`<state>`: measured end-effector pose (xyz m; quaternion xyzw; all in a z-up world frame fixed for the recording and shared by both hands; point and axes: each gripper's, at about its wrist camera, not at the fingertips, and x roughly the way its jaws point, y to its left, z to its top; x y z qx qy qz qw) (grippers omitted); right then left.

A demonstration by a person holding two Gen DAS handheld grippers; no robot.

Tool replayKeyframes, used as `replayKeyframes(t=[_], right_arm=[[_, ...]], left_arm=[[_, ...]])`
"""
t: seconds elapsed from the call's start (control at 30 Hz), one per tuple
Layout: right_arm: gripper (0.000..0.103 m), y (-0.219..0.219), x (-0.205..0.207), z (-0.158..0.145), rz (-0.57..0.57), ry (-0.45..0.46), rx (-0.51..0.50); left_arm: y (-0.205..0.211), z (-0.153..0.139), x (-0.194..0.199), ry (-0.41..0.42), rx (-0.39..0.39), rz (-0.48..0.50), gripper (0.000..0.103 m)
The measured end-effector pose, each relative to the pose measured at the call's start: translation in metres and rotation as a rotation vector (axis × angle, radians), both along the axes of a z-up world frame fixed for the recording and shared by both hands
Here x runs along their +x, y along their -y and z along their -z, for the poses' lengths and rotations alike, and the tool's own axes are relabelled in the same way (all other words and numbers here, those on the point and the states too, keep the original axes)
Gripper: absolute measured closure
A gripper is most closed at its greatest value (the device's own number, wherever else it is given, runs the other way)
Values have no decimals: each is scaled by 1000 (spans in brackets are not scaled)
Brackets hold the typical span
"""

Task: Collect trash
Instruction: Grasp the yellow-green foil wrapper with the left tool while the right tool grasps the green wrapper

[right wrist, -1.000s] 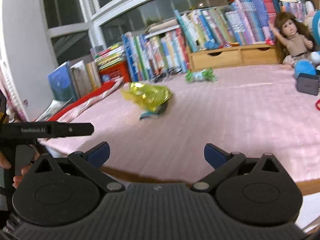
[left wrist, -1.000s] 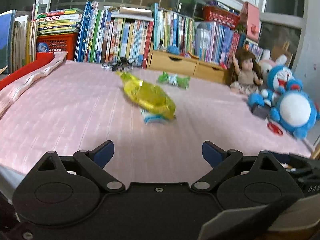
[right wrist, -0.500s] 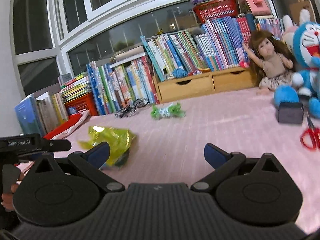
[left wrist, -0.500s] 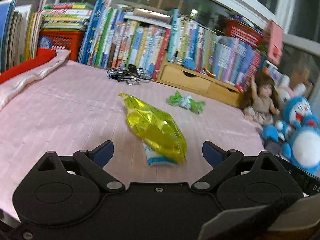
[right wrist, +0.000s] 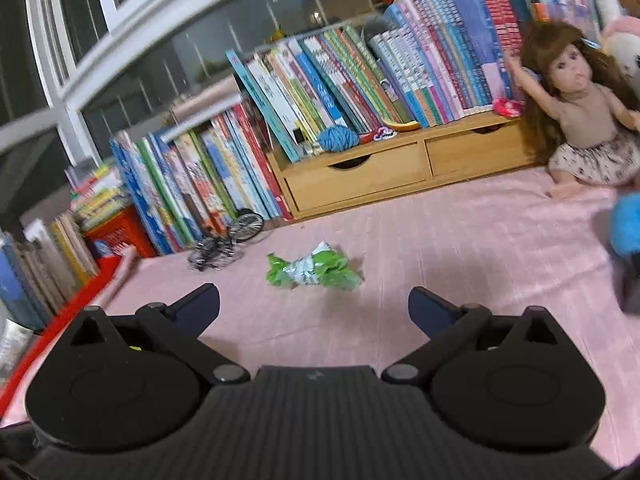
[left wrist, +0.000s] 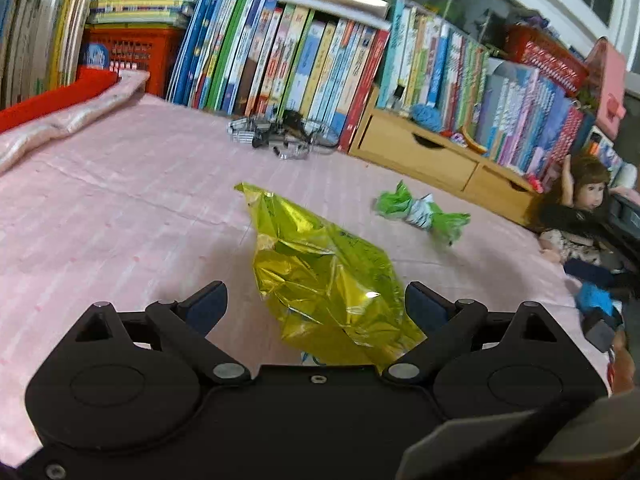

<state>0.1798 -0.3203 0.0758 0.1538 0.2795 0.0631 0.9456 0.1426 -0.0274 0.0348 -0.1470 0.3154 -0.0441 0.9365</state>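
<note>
A crumpled yellow foil bag [left wrist: 324,276] lies on the pink tablecloth [left wrist: 120,208], its near end reaching between the fingers of my left gripper [left wrist: 316,304], which is open around it. A small white and blue wrapper peeks out under the bag. A twisted green and white wrapper [left wrist: 420,212] lies farther back to the right. In the right wrist view that green wrapper [right wrist: 312,270] lies just ahead of my right gripper [right wrist: 314,308], which is open with nothing between its fingers.
Rows of upright books [left wrist: 300,64] and a wooden drawer unit [right wrist: 360,180] line the back edge. A toy bicycle [right wrist: 224,240] stands before the books. A doll [right wrist: 580,120] and blue plush toys [left wrist: 596,304] sit at the right. A red basket [left wrist: 128,52] is at the back left.
Both grippers have moved forward over the table. The yellow bag now reaches between the left fingers. The right gripper has swung right, and the green wrapper is now straight ahead of it.
</note>
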Motion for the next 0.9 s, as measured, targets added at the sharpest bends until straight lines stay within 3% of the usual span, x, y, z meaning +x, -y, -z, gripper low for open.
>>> replayKeyframes(t=[0.1,0.2,0.3,0.5,0.73,0.9], right_arm=[[0,-12,34,9,-23,-33,-26],[0,-24,66,19,-31,-71,-25],[0,-36,93,28,-43,-87,-63],[0,-50,130,49,-42,-123,-104],[0,-63,156,72,-84,-192,-138],[18,-71,150,75,-120,-194,-166]], left_arm=[[1,12,15,-30,-59,23,13],[-5,23,29,-87,-155,38,47],[-14,24,29,-75,-200,9,54],[-40,1,2,55,-222,-40,55],[-57,-12,-13,104,-161,-54,54],[-62,-13,-18,115,-143,-64,54]])
